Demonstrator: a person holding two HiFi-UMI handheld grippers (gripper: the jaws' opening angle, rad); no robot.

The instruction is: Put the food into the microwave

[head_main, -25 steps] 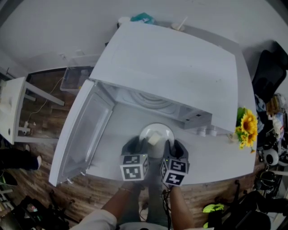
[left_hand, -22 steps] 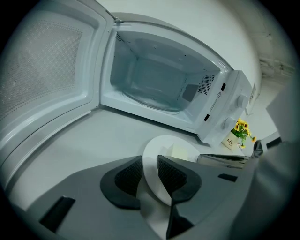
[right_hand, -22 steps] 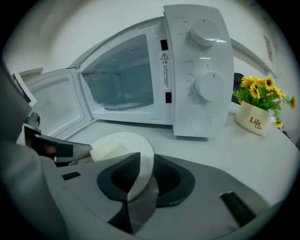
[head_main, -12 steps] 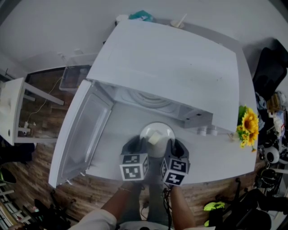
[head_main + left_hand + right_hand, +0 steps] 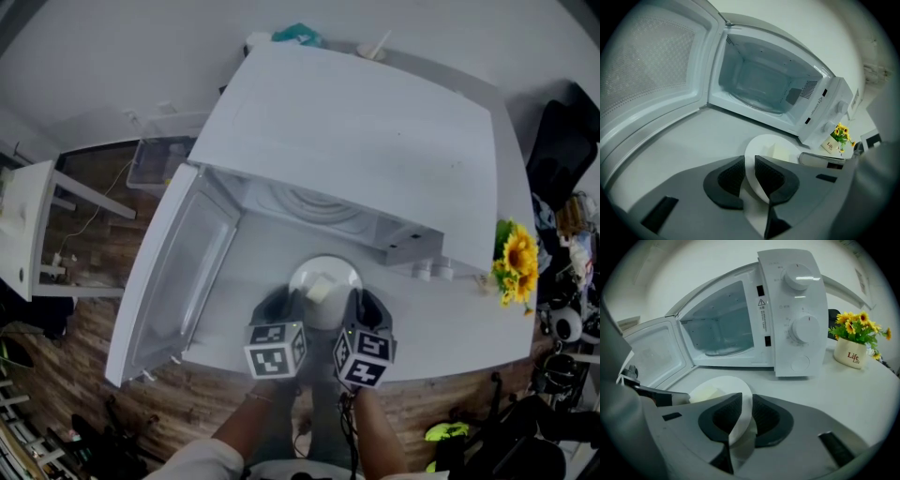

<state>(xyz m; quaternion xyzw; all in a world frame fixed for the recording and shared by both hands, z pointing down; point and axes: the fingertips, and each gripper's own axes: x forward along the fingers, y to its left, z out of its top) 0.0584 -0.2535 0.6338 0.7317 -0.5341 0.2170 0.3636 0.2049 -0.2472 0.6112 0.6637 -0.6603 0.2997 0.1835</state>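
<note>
Now the left tool [image 5: 749,160] and right tool [image 5: 746,399] have just closed, narrow, on the plate [image 5: 760,142] rim.

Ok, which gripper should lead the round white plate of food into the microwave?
Left, probably. Both have just been closing on the round white plate, but the left gripper faces into the open white microwave; the right gripper faces its control panel.

left gripper [image 5: 749,174], right gripper [image 5: 743,417]: grey shells | fingers [image 5: 727,177]: black ribbed pads | marker cubes [image 5: 275,349]: black-and-white squares | sleeve [image 5: 202,461]: white
</note>
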